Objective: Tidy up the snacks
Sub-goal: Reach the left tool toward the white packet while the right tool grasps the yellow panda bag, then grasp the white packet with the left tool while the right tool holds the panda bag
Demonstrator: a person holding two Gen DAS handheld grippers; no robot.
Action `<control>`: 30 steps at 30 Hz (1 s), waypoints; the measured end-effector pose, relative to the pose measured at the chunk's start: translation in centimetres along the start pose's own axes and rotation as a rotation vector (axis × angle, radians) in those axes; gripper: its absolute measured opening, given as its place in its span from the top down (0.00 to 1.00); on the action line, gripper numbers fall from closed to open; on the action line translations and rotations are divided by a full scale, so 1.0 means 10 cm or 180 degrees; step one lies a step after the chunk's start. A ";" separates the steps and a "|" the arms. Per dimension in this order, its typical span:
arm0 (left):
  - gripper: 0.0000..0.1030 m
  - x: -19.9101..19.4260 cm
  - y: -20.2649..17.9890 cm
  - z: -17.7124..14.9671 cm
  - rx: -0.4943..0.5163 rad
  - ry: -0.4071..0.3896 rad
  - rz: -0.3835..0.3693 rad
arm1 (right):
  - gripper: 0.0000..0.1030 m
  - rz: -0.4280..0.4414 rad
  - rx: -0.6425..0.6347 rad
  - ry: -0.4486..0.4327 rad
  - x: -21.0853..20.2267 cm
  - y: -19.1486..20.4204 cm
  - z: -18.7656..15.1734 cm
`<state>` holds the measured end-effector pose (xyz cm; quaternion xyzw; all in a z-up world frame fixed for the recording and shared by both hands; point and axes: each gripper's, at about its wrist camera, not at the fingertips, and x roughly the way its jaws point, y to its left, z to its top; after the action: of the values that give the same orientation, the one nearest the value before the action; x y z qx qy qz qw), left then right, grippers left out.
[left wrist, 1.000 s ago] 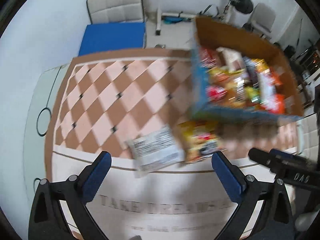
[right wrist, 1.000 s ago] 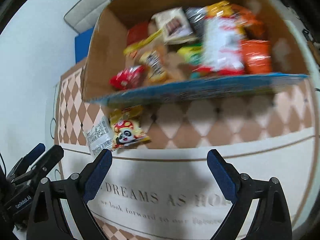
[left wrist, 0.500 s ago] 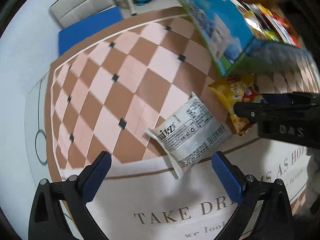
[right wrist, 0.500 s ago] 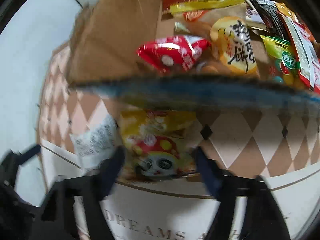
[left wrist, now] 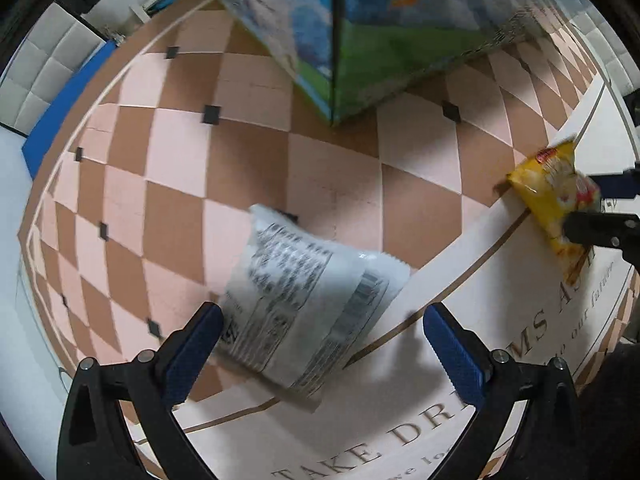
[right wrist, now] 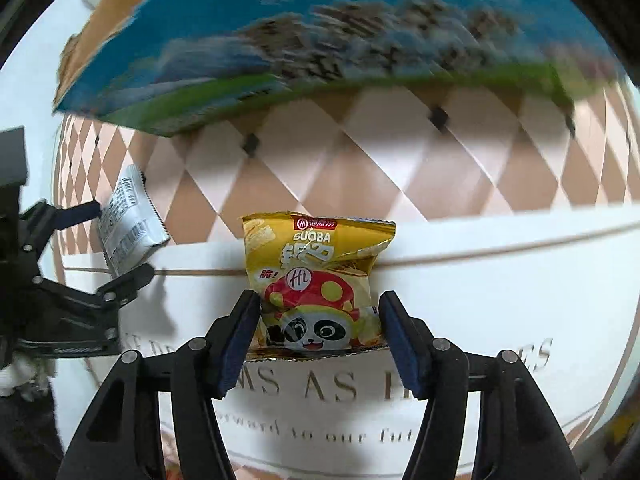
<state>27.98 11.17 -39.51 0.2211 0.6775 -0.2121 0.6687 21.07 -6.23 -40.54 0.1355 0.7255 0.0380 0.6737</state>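
The right gripper has just been closing and its pads now press on both sides of the yellow bag, near the bottom seam, so it is clenched on this bag. The bag lies on the mat, across the brown line where the white border meets the checkered part, and the box stands just behind it. The left gripper is open wide. The white bag lies between its fingers on the checkered part of the mat, with one corner over the white border; the left pad is at the edge of the bag (whether it touches already I cannot tell, the picture is blurred there) and the other pad is apart from it. In my judgement the risks are these. The yellow bag is puffy and smooth, and it is taken only at the low end, so when it is lifted it can hang down, swing, or slip out of the pads. If the squeeze is too strong, the snack inside can break. The white bag sits at an angle to the left fingers, so when they close they may catch only a corner or push the bag away over the mat. The box wall is high and near, and a hanging bag can hit its rim on the way in. The two grippers work near each other, so they can also collide when both go to the box.
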 end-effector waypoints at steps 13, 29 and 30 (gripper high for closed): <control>0.14 -0.02 0.10 -0.25 -0.1448 0.0064 -0.0795 | 0.18 0.0050 -0.0034 0.0022 -0.23 -0.14 0.23; 0.14 0.16 0.63 -0.47 -0.2727 0.0104 -0.1324 | 0.18 0.0096 0.0169 0.0105 -0.06 -0.25 0.26; 0.14 0.18 0.58 -0.43 -0.2732 0.0115 -0.1299 | 0.18 0.0102 0.0175 0.0105 -0.04 -0.25 0.26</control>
<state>27.86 18.46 -41.15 -0.2091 0.7450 -0.0361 0.6325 23.26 -9.08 -40.94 0.1650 0.7350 0.0310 0.6570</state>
